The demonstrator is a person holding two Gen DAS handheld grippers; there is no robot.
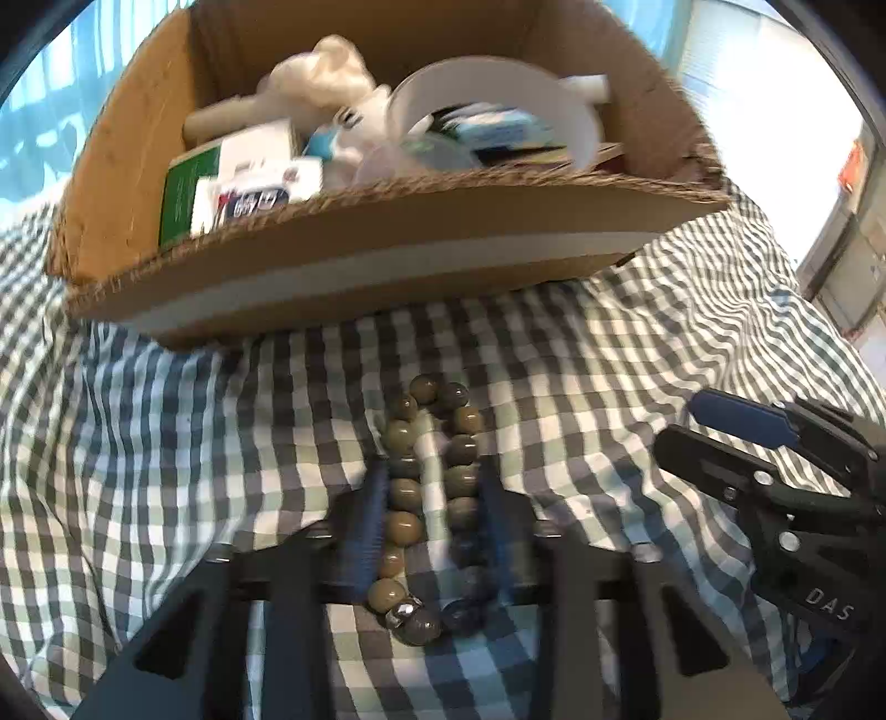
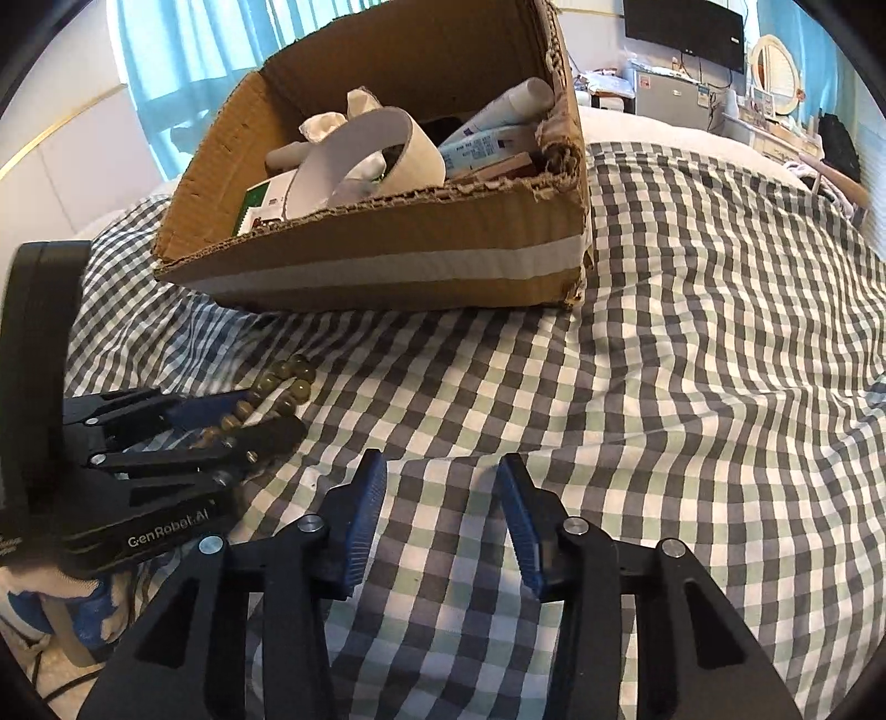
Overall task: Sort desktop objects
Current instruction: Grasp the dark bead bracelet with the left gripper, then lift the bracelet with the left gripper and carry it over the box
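A bracelet of olive-brown beads (image 1: pixel 412 498) lies stretched lengthwise on the checked cloth (image 1: pixel 581 360). My left gripper (image 1: pixel 434 476) is shut on the bracelet, with one blue pad pressing each long side. In the right wrist view the same left gripper (image 2: pixel 271 412) sits at the left, and the bracelet (image 2: pixel 288 376) pokes out past its tips. Just beyond stands the torn cardboard box (image 1: pixel 387 232), holding a white paper ring (image 1: pixel 498 88), small cartons and tubes. My right gripper (image 2: pixel 443 476) is open above bare cloth to the right of the left one, holding nothing.
In the right wrist view the box (image 2: pixel 387 266) has a ragged right corner and sits on the checked cloth (image 2: pixel 692 332), which spreads wide to its right. Blue curtains (image 2: pixel 183 55) hang behind. A screen (image 2: pixel 684 22) and cluttered furniture stand far back right. The floor shows at lower left.
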